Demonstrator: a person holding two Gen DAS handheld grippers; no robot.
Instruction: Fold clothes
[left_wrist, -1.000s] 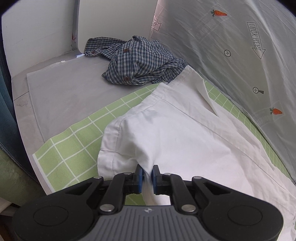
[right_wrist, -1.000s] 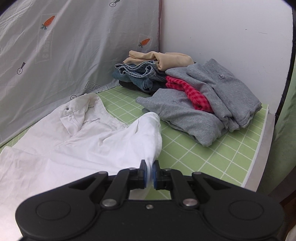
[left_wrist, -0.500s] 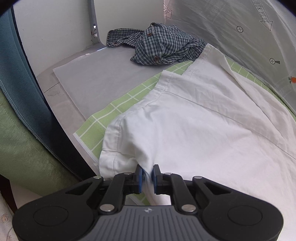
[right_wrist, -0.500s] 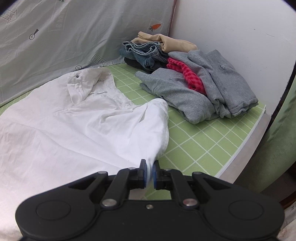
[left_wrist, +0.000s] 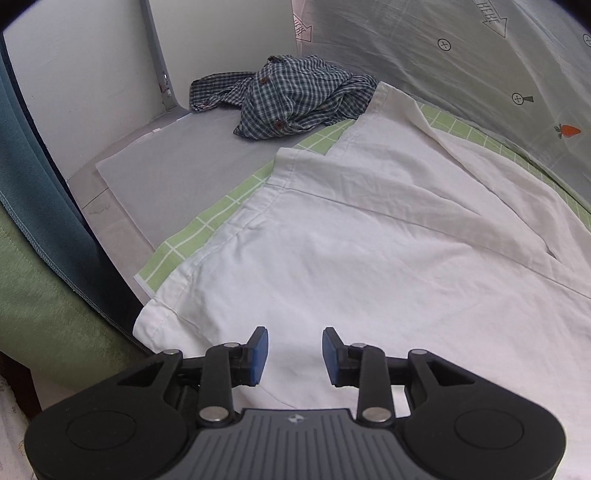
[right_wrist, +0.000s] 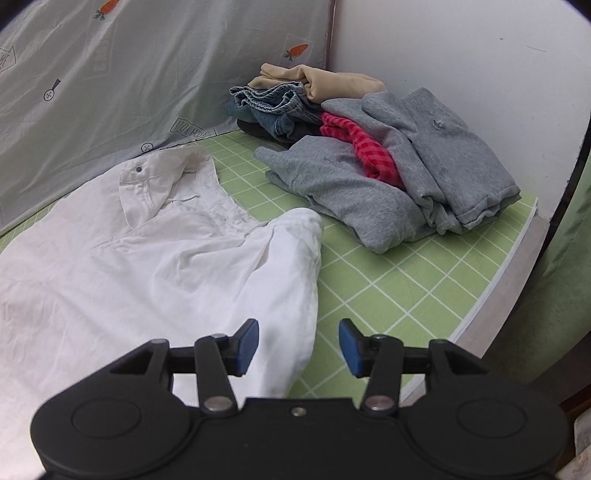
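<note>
A white shirt (left_wrist: 369, 258) lies spread flat on the green grid mat (left_wrist: 192, 229). My left gripper (left_wrist: 294, 352) is open and empty just over the shirt's near hem. In the right wrist view the same white shirt (right_wrist: 147, 266) shows its collar at the far left and a sleeve running toward me. My right gripper (right_wrist: 298, 345) is open and empty, its left pad over the sleeve end, its right pad over the green mat (right_wrist: 406, 288).
A crumpled blue checked shirt (left_wrist: 295, 99) lies at the far end by a grey sheet (left_wrist: 177, 162). A pile of grey, red, denim and tan clothes (right_wrist: 369, 147) sits at the far right of the mat. A grey carrot-print curtain (right_wrist: 147, 74) backs the table.
Both grippers were shut on the white shirt; both have opened and let it go. The shirt now lies flat on the mat.
</note>
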